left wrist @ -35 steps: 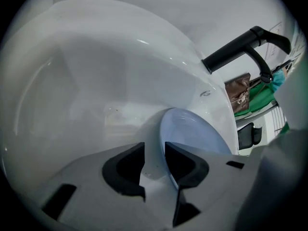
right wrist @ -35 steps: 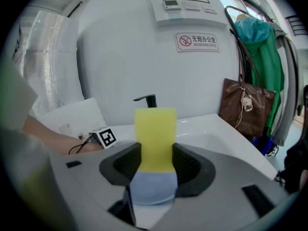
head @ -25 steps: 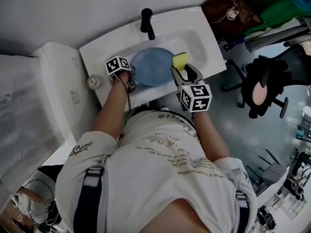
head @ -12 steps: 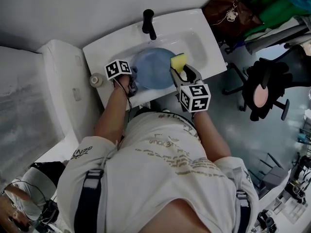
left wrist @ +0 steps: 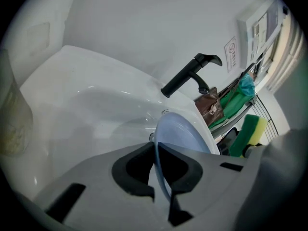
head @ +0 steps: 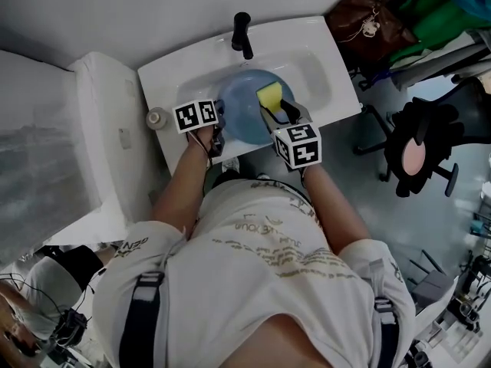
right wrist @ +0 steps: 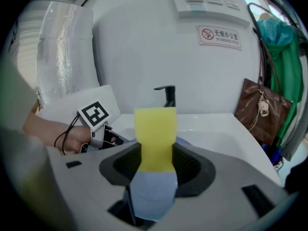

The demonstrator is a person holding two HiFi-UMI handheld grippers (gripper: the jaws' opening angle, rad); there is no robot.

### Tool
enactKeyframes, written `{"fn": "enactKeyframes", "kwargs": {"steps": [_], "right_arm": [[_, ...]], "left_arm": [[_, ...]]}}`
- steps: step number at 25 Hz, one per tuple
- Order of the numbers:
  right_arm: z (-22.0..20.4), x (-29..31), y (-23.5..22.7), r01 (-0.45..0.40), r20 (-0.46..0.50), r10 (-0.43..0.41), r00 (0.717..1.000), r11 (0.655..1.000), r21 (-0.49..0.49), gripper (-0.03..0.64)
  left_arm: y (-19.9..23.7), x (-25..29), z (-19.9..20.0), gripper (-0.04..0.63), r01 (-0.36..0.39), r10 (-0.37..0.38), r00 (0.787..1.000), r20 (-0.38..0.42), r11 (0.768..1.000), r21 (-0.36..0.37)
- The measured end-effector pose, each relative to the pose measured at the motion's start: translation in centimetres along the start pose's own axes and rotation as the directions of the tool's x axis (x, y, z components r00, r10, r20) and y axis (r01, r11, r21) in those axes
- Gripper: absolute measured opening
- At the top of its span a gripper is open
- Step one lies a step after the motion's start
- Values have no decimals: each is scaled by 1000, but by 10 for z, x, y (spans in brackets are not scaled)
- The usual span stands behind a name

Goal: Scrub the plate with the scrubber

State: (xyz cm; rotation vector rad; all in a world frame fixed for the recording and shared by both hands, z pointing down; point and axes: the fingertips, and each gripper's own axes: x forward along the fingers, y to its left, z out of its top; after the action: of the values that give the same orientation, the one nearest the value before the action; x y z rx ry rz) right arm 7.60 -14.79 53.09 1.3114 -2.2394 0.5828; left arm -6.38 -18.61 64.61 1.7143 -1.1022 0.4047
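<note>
Plate tilted over sink, upper centre of head view, rim clamped by left gripper. Scrubber squeezed in right gripper, over plate's right part; bare plate face is seen left of scrubber.

In the head view the left gripper hides its jaws under its own marker cube, which also covers the near left rim of the plate. The near end of the scrubber is buried between the jaws of the right gripper. In the left gripper view a bottle is blurred and cut off by the left edge.

Yellow scrubber tight in right tool
</note>
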Motion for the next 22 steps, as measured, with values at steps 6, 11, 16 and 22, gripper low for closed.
{"fn": "enactKeyframes", "kwargs": {"steps": [6, 11, 16, 22], "right_arm": [[-8, 35, 32, -129, -202, 86, 976, 969, -211, 206], [-14, 65, 45, -176, -322, 44, 946, 903, -393, 206], [-28, 85, 41, -206, -424, -13, 906, 861, -466, 206], [-17, 99, 41, -195, -427, -50, 903, 837, -511, 205]], "left_arm": [[-5, -13, 0, 37, -2, 0, 999, 50, 999, 37], [-15, -18, 4, 37, 22, -27, 997, 76, 997, 73], [-25, -23, 10, 37, 30, -42, 996, 82, 990, 139], [-34, -30, 18, 37, 66, -85, 990, 109, 984, 163]]}}
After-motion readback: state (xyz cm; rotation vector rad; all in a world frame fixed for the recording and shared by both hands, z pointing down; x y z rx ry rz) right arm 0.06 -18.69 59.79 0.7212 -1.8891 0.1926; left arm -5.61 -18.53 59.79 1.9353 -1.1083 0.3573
